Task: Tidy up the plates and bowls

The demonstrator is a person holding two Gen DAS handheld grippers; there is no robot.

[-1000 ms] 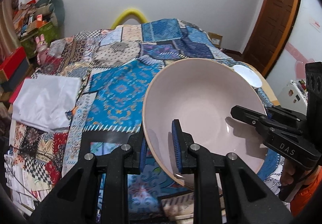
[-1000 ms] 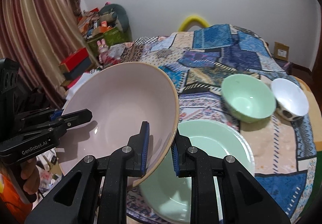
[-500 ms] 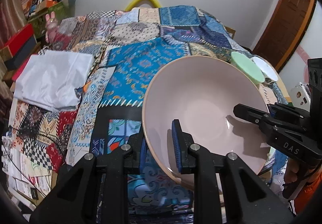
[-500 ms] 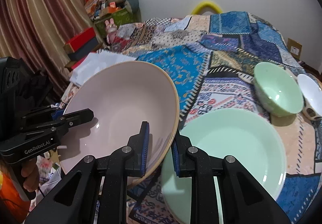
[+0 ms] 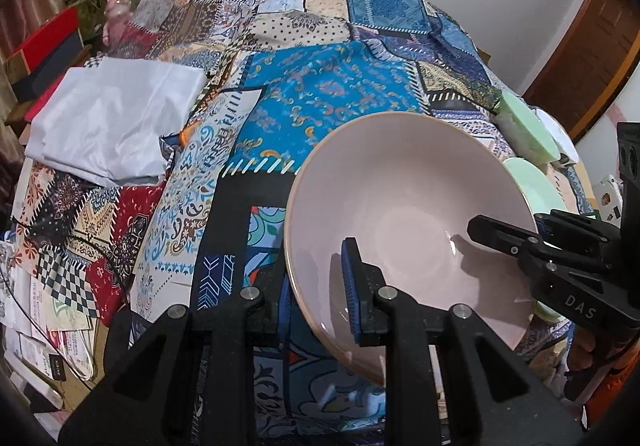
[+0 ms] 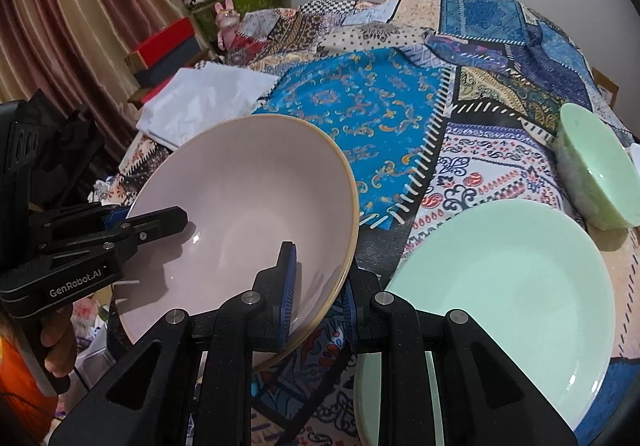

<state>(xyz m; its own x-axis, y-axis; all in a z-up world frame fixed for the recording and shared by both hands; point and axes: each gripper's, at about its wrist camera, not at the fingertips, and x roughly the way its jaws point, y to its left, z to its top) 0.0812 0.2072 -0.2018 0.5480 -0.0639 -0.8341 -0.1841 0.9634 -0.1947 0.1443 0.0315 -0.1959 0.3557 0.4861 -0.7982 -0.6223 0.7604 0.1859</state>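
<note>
**Pink bowl held from both sides**

The patchwork cloth (image 6: 360, 113) covers the tabletop beneath me. On it lies the green plate (image 6: 504, 286), just right of my right gripper (image 6: 320, 294). Above the cloth I hold the pink bowl (image 5: 404, 213) tilted, both sets of jaws clenched on opposite parts of its rim; my left gripper (image 5: 316, 294) takes the other side. The green bowl (image 6: 596, 169) sits beyond the plate.

A: What do the left gripper (image 5: 316, 288) and right gripper (image 6: 318, 286) look like?

B: Matte black, speckled fingers (image 5: 362, 298) with ribbed blue pads and round silver screws behind them. White lettering marks the bodies: "GenRobot.AI" on the left, "DAS" on the right. Bare skin and an orange sleeve show behind each handle.
</note>
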